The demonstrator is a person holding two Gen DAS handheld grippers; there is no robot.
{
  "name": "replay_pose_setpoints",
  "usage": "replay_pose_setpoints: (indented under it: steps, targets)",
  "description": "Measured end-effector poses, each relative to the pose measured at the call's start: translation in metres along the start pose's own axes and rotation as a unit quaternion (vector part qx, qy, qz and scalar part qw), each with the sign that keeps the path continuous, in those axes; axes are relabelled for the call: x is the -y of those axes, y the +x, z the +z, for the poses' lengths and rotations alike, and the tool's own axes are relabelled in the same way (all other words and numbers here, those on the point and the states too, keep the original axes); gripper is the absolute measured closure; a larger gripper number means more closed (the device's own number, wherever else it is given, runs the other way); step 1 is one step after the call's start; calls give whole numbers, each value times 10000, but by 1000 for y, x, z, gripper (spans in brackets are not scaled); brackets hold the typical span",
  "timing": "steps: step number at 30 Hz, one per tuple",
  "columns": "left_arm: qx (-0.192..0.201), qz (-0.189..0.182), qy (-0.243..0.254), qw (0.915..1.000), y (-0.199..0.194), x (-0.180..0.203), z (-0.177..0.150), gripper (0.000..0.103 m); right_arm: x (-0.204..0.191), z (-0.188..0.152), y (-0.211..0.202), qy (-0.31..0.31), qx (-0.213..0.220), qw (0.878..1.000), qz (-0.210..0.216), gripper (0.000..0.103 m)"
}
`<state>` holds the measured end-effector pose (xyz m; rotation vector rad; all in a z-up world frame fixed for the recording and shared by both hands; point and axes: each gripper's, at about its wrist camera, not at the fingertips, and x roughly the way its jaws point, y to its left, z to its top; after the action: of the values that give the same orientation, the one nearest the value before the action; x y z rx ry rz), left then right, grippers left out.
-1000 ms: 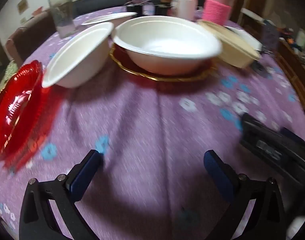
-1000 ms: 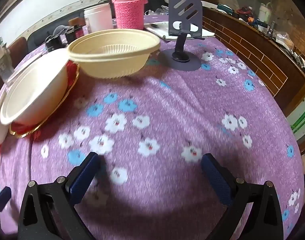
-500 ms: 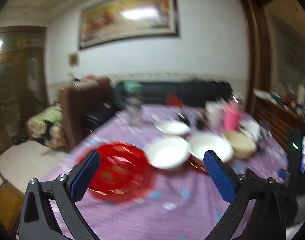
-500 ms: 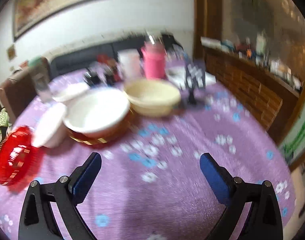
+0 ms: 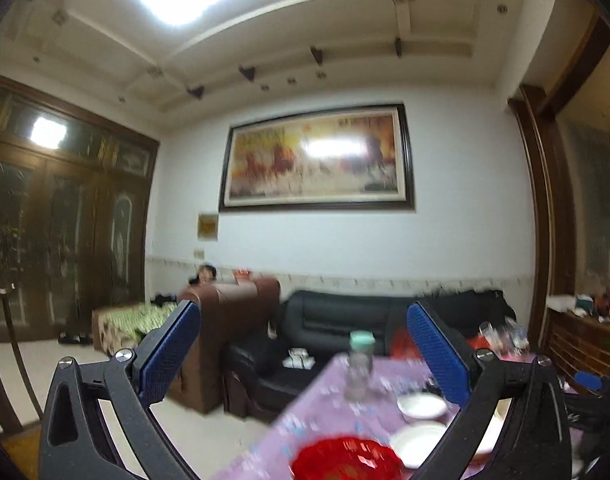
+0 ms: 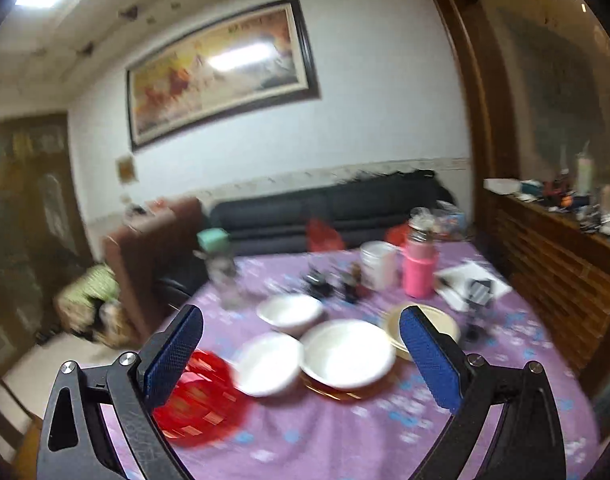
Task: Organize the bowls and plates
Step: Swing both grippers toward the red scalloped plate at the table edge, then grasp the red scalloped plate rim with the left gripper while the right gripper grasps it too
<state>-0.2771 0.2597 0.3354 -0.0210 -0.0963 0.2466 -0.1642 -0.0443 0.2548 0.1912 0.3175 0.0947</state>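
My right gripper (image 6: 301,354) is open and empty, held high above the purple flowered table (image 6: 345,436). Below it stand a red plate (image 6: 203,398), a white bowl (image 6: 269,364), a larger white bowl (image 6: 347,354) on a gold-rimmed red plate, a small white dish (image 6: 291,310) and a beige bowl (image 6: 451,326). My left gripper (image 5: 303,350) is open and empty, raised and pointing at the far wall. In its view the red plate (image 5: 345,460) and white bowls (image 5: 419,442) sit at the bottom edge.
A pink flask (image 6: 419,268), a white cup (image 6: 379,266), a clear jar with a green lid (image 6: 221,272) and a phone stand (image 6: 479,300) stand at the table's far side. A black sofa (image 6: 333,208) and a brown armchair (image 6: 157,256) lie beyond.
Both grippers have risen fast from low over the table and tilted up. The dishes now look small and far below. Both stay open and empty.
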Motion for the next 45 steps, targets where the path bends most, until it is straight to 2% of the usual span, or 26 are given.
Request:
replay_pose_setpoints:
  steps: [3,4,7,9,10,11,13,15,16,20,24,30,33,37,39,40,41,44,45]
  targets:
    - [-160,14,234,9996,17,-12,13,0,-10,9,20,229,-244,9983,486,2]
    - [-253,-8,252,9994,23,-16,12,0,-12,4,35,327,-483,9961,660,2]
    - [-1011,-39,254,9945,60,-23,-12,0,-18,-25,77,459,-1176,9886,818,2]
    - [-1607,-133,118,9868,88,-26,-43,0,-21,-56,113,450,-1736,9807,784,2]
    - [-1970,-159,-15,9803,106,-30,-63,0,-23,-72,131,483,-1985,9761,742,3]
    - [-2208,-168,-121,9751,118,-34,-80,0,-23,-87,144,538,-2187,9715,736,4]
    - [-2713,-168,-274,9620,148,-40,-118,0,-22,-110,165,620,-2525,9623,802,14]
    - [-3118,-170,-308,9495,171,-39,-149,0,-25,-127,183,683,-2848,9522,868,16]
    - [-3426,-209,-337,9386,188,-39,-170,0,-27,-133,190,694,-2978,9483,850,17]
    - [-4157,-237,-524,9077,221,-41,-232,0,-33,-154,214,707,-3283,9384,811,18]
    - [-4539,-172,-476,8896,252,-37,-278,0,-44,-164,238,669,-3497,9314,762,23]
    - [-4984,-260,-498,8651,280,-34,-311,15,-58,-175,256,516,-3704,9248,704,31]
    - [-5093,-295,-437,8590,286,-29,-319,28,-64,-178,262,420,-3744,9239,662,40]
    - [-5236,-470,-412,8497,290,-20,-329,44,-72,-180,266,261,-3696,9268,616,46]
    - [-5317,-530,-385,8444,292,-16,-333,58,-76,-181,267,187,-3685,9274,612,50]
    - [-5374,-575,-386,8405,293,-14,-337,70,-77,-181,267,144,-3672,9281,599,56]
    - [-5413,-622,-403,8376,294,-14,-338,75,-79,-182,267,115,-3672,9281,607,59]
    - [-5380,-634,-436,8394,293,-13,-338,76,-83,-185,267,55,-3654,9287,622,70]
    - [-5373,-633,-439,8399,292,-13,-338,76,-85,-185,268,29,-3654,9287,641,78]
